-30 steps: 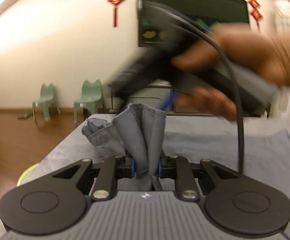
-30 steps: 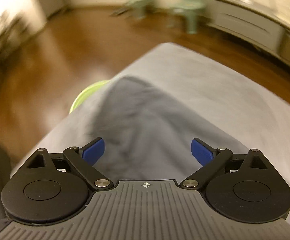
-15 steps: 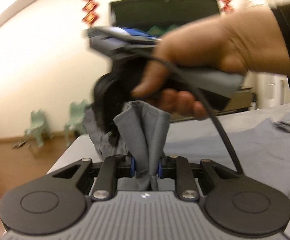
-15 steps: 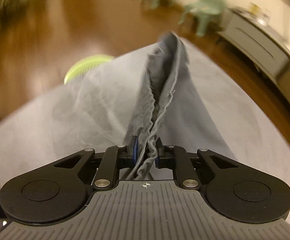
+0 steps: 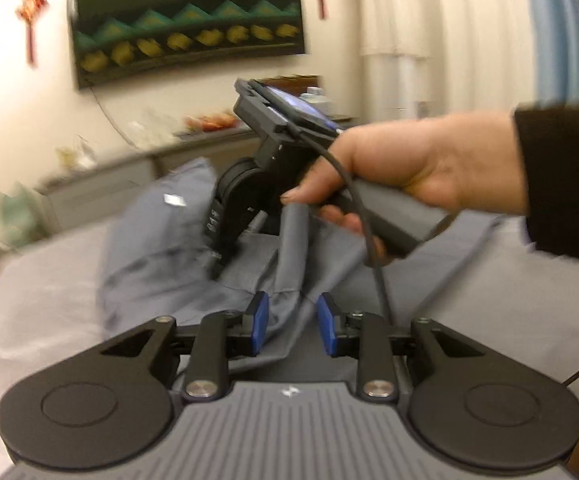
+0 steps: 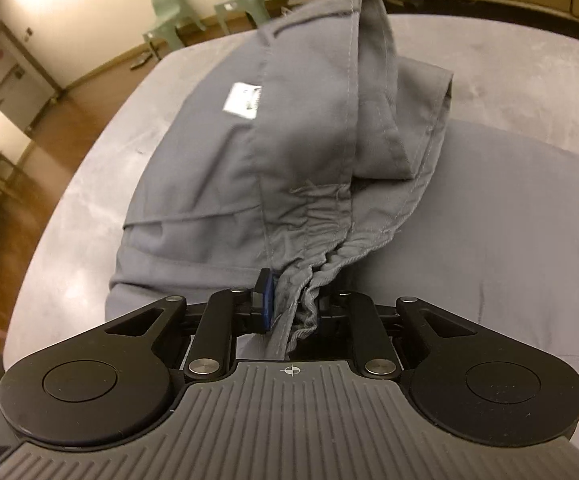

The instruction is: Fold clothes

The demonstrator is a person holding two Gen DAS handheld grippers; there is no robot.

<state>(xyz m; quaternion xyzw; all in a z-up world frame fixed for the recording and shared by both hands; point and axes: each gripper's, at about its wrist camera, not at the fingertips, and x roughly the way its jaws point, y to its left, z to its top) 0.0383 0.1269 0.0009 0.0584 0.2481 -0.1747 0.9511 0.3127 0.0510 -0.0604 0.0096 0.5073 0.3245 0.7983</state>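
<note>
A grey garment (image 6: 289, 140) with a gathered elastic waistband and a white label (image 6: 243, 98) lies half lifted on the grey-covered table (image 6: 509, 60). My right gripper (image 6: 293, 304) pinches the bunched waistband between its blue pads; its jaws are opening slightly, with the cloth still pressed. In the left wrist view the same garment (image 5: 153, 248) is heaped in front of my left gripper (image 5: 292, 322). Its jaws are opening, and a fold of cloth stands loose between the parted pads. A hand (image 5: 429, 168) holds the right gripper just beyond, tips down on the heap.
A black cable (image 5: 377, 272) hangs from the right gripper across the cloth. Two green chairs (image 6: 169, 12) stand on the wooden floor beyond the table's far edge. A low cabinet (image 5: 101, 184) runs along the wall under a dark framed picture (image 5: 185, 20).
The right gripper went from wide open to closed on the waistband, then swung down with it toward the table. The left pads, clamped on a fold before, have parted, and its view turned.
</note>
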